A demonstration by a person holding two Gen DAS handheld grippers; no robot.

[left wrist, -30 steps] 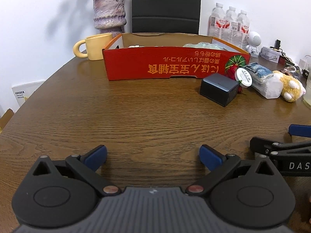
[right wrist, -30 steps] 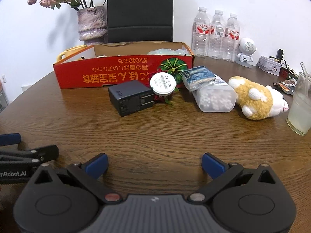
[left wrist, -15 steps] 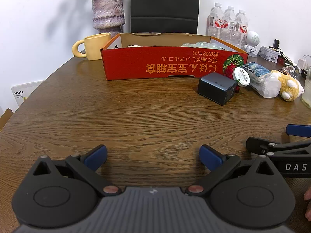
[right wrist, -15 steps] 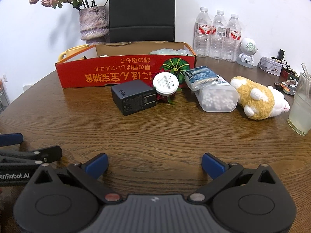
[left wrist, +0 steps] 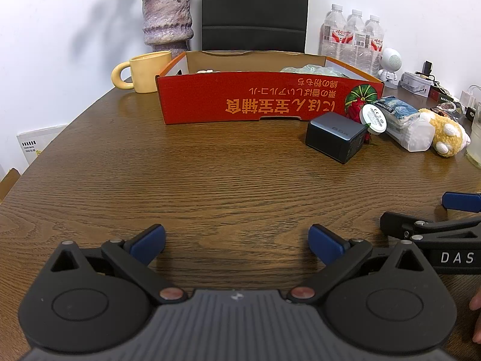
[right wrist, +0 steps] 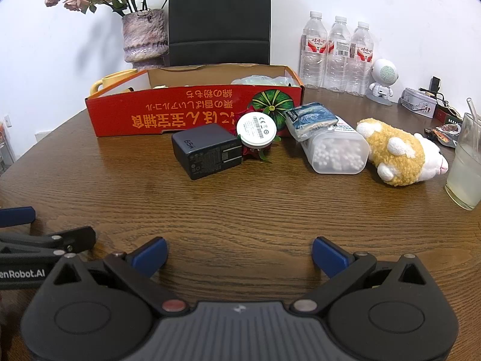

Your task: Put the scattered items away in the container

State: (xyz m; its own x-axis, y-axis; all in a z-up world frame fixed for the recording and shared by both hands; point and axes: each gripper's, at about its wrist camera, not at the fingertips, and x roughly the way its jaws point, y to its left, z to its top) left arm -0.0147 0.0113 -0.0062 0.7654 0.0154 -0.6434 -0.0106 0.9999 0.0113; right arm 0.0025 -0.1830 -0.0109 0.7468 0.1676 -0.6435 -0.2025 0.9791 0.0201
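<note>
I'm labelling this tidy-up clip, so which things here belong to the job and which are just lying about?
Part of the job:
red cardboard box
dark charger block
white round disc
blue packet
clear tub of cotton swabs
plush toy

Just lying about:
yellow mug
vase
water bottles
glass with a straw
small white robot figure

Wooden table (right wrist: 240,207): red box (right wrist: 168,114), charger (right wrist: 207,150), swab tub (right wrist: 336,150), plush (right wrist: 399,153), glass (right wrist: 466,168).
</note>
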